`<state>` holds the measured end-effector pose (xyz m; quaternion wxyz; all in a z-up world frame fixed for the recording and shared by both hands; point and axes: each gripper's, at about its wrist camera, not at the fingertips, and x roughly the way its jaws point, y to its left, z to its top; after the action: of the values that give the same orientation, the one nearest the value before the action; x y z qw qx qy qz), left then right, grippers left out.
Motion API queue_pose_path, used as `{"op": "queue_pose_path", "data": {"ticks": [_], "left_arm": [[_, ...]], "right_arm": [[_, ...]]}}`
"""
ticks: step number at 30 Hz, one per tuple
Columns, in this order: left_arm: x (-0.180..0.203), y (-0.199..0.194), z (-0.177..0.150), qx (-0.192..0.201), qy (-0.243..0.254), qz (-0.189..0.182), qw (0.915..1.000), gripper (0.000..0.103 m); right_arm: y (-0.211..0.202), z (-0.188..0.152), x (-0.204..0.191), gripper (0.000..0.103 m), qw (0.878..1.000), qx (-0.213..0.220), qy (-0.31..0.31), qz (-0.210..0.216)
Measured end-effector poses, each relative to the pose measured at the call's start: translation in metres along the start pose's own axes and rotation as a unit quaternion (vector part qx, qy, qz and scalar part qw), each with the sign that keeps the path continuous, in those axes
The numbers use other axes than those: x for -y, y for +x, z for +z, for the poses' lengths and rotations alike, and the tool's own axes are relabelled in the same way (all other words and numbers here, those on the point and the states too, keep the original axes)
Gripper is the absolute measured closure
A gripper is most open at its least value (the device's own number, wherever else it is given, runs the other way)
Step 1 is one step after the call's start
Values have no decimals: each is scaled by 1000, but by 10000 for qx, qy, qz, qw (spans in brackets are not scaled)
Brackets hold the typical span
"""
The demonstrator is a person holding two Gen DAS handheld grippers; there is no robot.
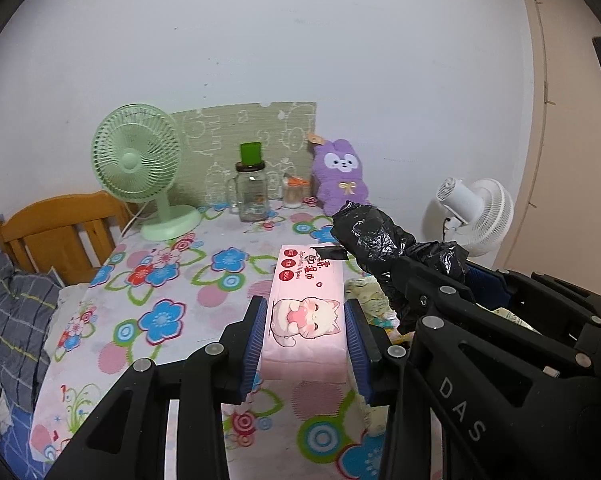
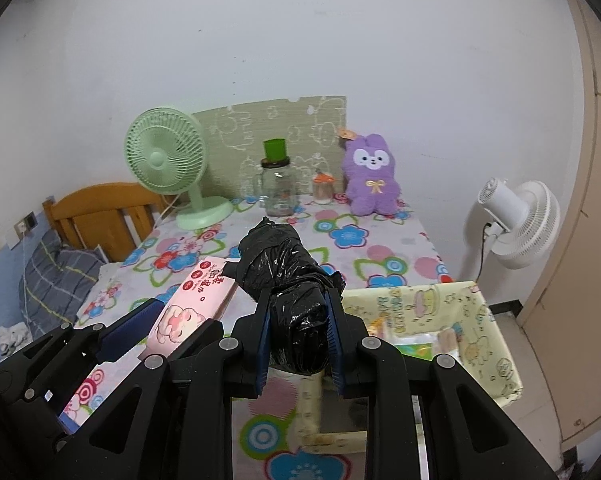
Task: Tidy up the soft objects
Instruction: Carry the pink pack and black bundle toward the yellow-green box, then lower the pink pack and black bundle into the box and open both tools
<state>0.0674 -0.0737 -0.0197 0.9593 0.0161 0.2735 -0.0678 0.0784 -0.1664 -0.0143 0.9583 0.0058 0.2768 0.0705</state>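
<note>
My left gripper [image 1: 306, 312] is shut on a pink pack of wet wipes [image 1: 306, 316] with a cat picture and holds it above the flowered table; the pack also shows in the right wrist view [image 2: 192, 308]. My right gripper [image 2: 298, 304] is shut on a black plastic-bag bundle [image 2: 284, 272], which sticks forward past the fingers and also shows in the left wrist view [image 1: 376, 236]. A purple plush bunny [image 2: 370, 176] sits upright at the table's back edge. A pale yellow fabric bin [image 2: 432, 312] with cartoon prints stands on the table's right side, just right of the bundle.
A green desk fan [image 2: 168, 164], a glass jar with a green cup on top [image 2: 276, 192] and a small jar [image 2: 323, 190] stand at the back. A white fan [image 2: 516, 220] stands off the table's right edge. A wooden bed headboard [image 2: 100, 216] is on the left.
</note>
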Motion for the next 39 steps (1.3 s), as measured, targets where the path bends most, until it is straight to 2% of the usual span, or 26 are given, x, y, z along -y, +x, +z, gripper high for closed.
{"op": "queue_pose_path", "data": {"ticks": [24, 39], "left_arm": [[64, 37, 3, -138, 327, -567, 9978, 63], [95, 67, -4, -445, 471, -821, 9945, 63]], "right_arm": [[9, -8, 72, 76, 9976, -79, 352, -588], [26, -21, 112, 76, 9943, -286, 660, -787]]}}
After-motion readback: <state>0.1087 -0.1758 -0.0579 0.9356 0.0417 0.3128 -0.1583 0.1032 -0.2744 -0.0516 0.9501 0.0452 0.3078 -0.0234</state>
